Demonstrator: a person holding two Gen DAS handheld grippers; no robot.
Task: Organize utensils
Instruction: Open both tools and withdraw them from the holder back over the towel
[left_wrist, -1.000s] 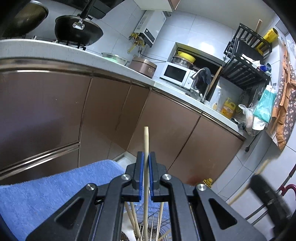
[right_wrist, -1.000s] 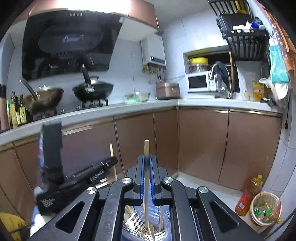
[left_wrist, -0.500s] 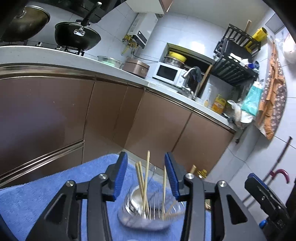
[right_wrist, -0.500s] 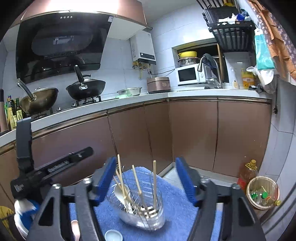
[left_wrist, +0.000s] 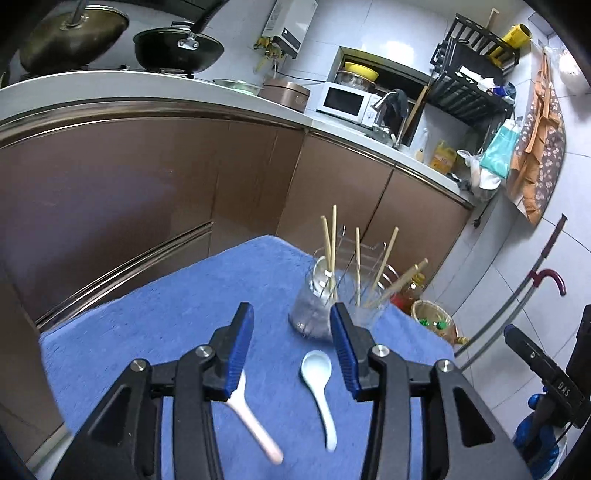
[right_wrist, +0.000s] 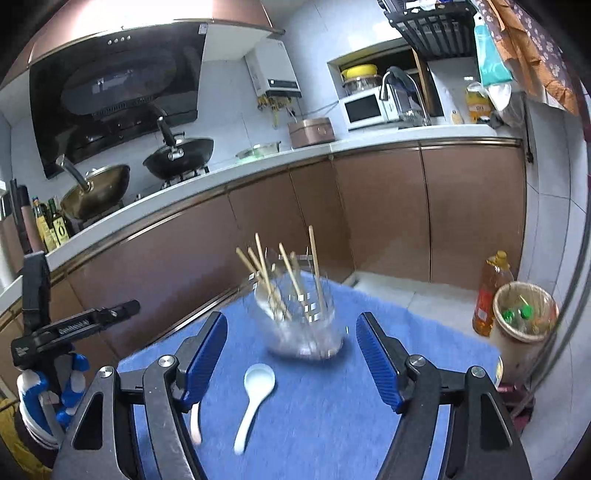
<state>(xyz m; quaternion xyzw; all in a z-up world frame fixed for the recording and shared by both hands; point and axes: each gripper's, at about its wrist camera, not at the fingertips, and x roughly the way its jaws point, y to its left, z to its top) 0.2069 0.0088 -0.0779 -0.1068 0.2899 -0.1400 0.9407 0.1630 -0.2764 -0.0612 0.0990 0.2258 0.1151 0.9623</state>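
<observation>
The left gripper (left_wrist: 292, 349) stands with its blue-padded jaws spread wide and nothing between them, hovering over a blue towel (left_wrist: 177, 317); the right gripper (right_wrist: 291, 354) is likewise spread wide and holds nothing, above the same towel (right_wrist: 332, 413). Just beyond both sets of fingers stands a clear glass holder (left_wrist: 334, 302), seen from the right wrist as a rounded jar (right_wrist: 301, 321). In it stand several wooden chopsticks (left_wrist: 333, 243), most upright and some leaning outward, and the right wrist view shows them (right_wrist: 314, 266) fanned apart; a pale spoon bowl also seems to rest inside against the glass, though blur makes it hard to be sure. On the towel, near the holder and between the jaws, lies a white spoon (left_wrist: 320, 387) with its bowl toward the holder (right_wrist: 255, 398). A second, pinkish-white spoon (left_wrist: 253, 417) lies beside it to the left, its bowl hidden behind the left finger in both views (right_wrist: 195, 421). Only the left wrist view shows the umbrella (left_wrist: 546, 280) leaning by the wall and part of the other gripper at the right edge. Only the right wrist view shows the range hood (right_wrist: 114, 96), the bottles (right_wrist: 48, 225) on the counter's far left, and the oil bottle (right_wrist: 493, 291) beside the waste basket (right_wrist: 524, 314) in full. The holder's base is smeared by motion blur in both views.
</observation>
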